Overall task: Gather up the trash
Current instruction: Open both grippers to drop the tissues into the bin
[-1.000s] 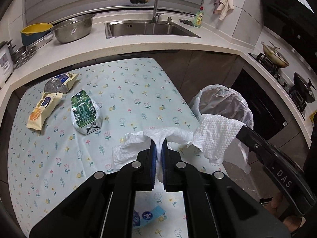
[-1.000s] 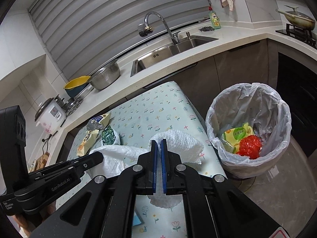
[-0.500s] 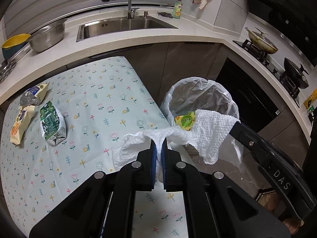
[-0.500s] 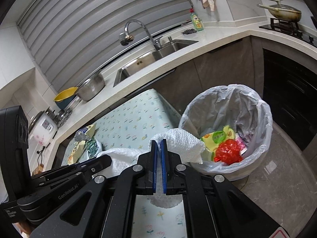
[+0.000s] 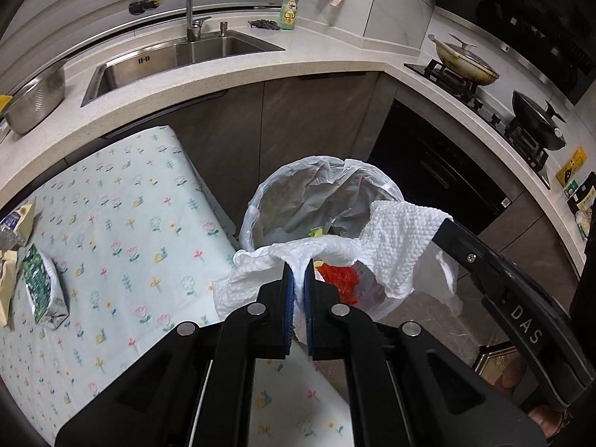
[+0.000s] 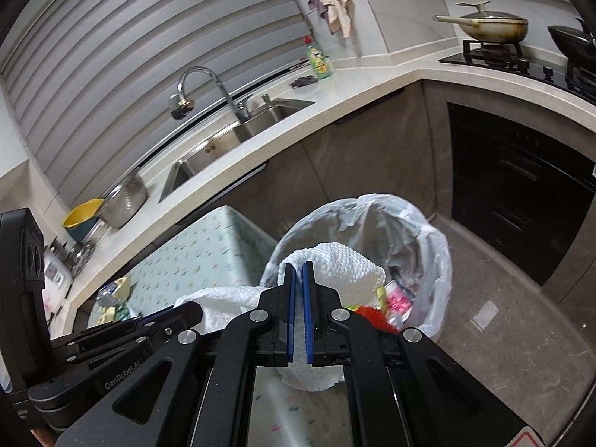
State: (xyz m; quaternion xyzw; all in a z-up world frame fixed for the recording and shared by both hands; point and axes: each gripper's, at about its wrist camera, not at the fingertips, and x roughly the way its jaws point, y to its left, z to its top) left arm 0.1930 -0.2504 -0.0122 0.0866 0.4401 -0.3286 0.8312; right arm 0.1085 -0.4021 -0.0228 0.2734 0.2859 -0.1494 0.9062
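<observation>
**Towel carried to the bin**

Since a second ago we have swung away from the table, and the towel we hold now hangs over the bin instead of the cloth. Our left gripper is clamped on one end of the towel, our right gripper on the other, so the sheet is stretched between them across the near rim. Inside the bin lie a red wrapper and a yellow-green packet. Back on the table, well apart from us, we see a green carton beside a yellow packet
</observation>
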